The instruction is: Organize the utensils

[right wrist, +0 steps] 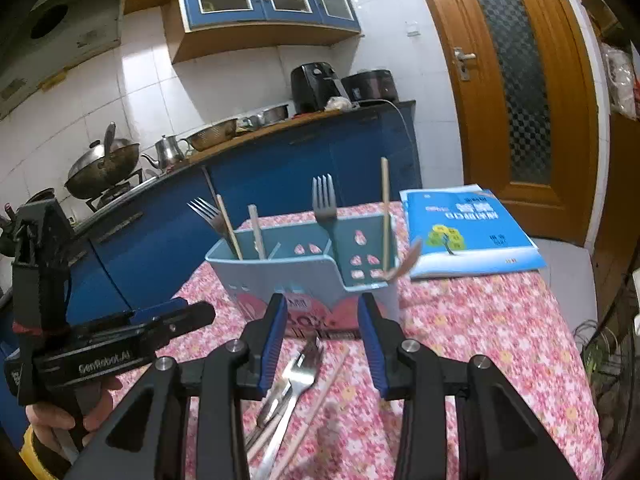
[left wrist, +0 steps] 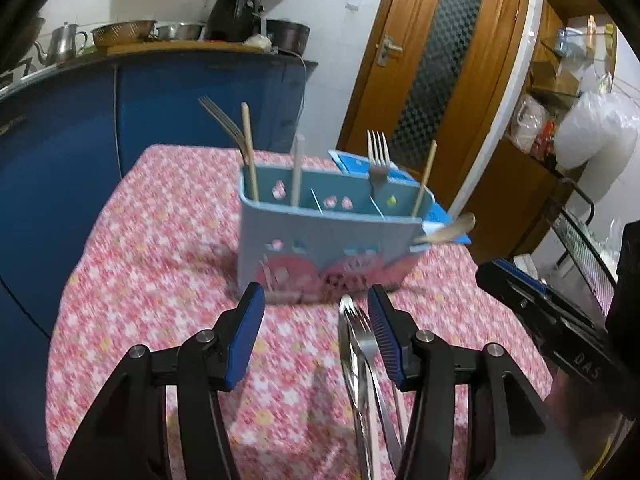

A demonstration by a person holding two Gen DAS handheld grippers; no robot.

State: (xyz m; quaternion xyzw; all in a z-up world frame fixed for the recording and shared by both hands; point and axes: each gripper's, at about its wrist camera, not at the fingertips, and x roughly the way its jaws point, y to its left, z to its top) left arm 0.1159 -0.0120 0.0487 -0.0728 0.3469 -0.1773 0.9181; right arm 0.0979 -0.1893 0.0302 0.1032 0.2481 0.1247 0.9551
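1. The table (right wrist: 500,340), under a pink flowered cloth, carries everything.
2. A blue book (right wrist: 468,232) lies flat at its far right, just behind the holder.
3. The light blue utensil holder (left wrist: 320,240) stands mid-table with two forks and three chopsticks upright in its compartments; a spoon (left wrist: 452,230) leans at its right end.
4. The left gripper (left wrist: 316,304) has its fingers apart, spoons (left wrist: 360,356) lying loose beside the right one.
5. The right gripper (right wrist: 322,316) is likewise parted, above a fork (right wrist: 300,376) and chopsticks on the cloth.
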